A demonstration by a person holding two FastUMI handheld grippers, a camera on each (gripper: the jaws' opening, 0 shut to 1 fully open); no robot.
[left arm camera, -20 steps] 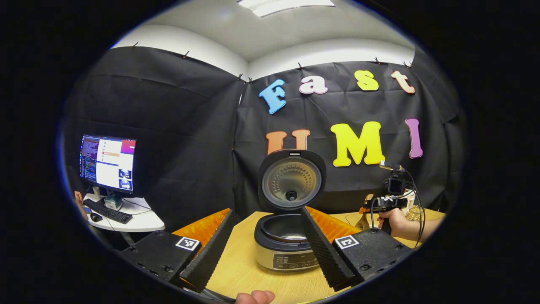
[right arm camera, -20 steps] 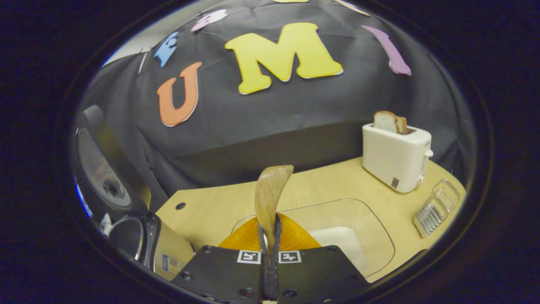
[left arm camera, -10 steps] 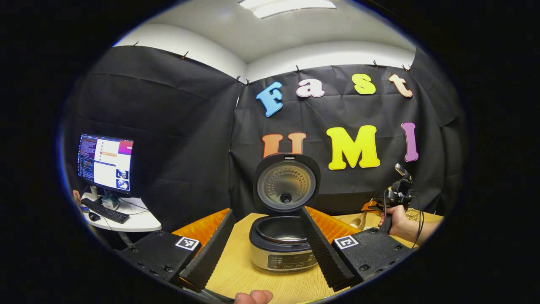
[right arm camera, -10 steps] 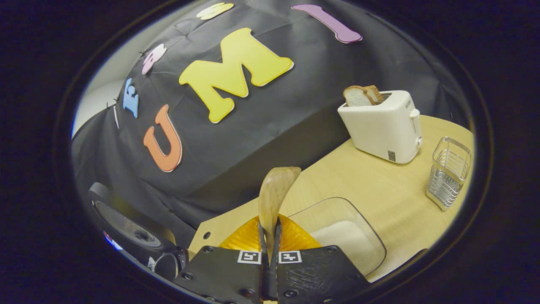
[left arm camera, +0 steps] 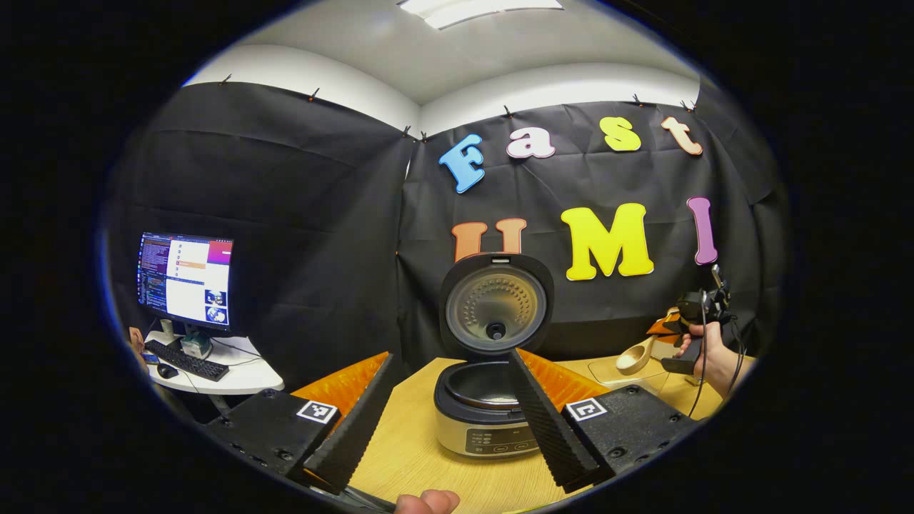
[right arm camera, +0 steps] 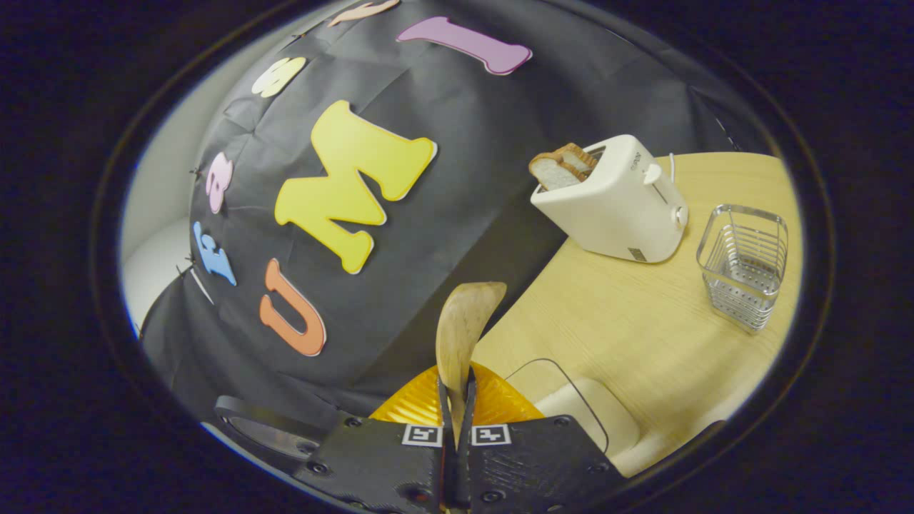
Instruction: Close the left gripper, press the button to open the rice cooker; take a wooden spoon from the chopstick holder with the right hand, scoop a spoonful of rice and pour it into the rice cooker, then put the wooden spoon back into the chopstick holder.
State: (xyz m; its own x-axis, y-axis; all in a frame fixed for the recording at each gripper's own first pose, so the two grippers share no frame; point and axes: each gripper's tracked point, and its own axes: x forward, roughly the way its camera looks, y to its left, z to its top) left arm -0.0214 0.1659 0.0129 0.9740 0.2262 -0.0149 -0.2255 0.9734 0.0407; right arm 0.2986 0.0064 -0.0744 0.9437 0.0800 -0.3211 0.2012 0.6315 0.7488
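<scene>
The right gripper [right arm camera: 457, 400] has both fingers pinched on the wooden spoon [right arm camera: 461, 330], bowl up, above the table [right arm camera: 628, 321] — beside the glass rice container [right arm camera: 582, 407]. The chopstick holder [right arm camera: 742, 265] stands by the toaster [right arm camera: 614, 203]; its lettering is too small to read. The left gripper [left arm camera: 446, 421] is spread wide before the open rice cooker [left arm camera: 489, 400] — holding nothing

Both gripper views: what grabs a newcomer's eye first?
In the left gripper view, the rice cooker stands centre on the table with its lid raised upright, framed between the spread left tongs. In the right gripper view, the right tongs are clamped on a wooden spoon that points up and forward. Behind it to the right stand a white toaster with bread and the wire chopstick holder.
</scene>
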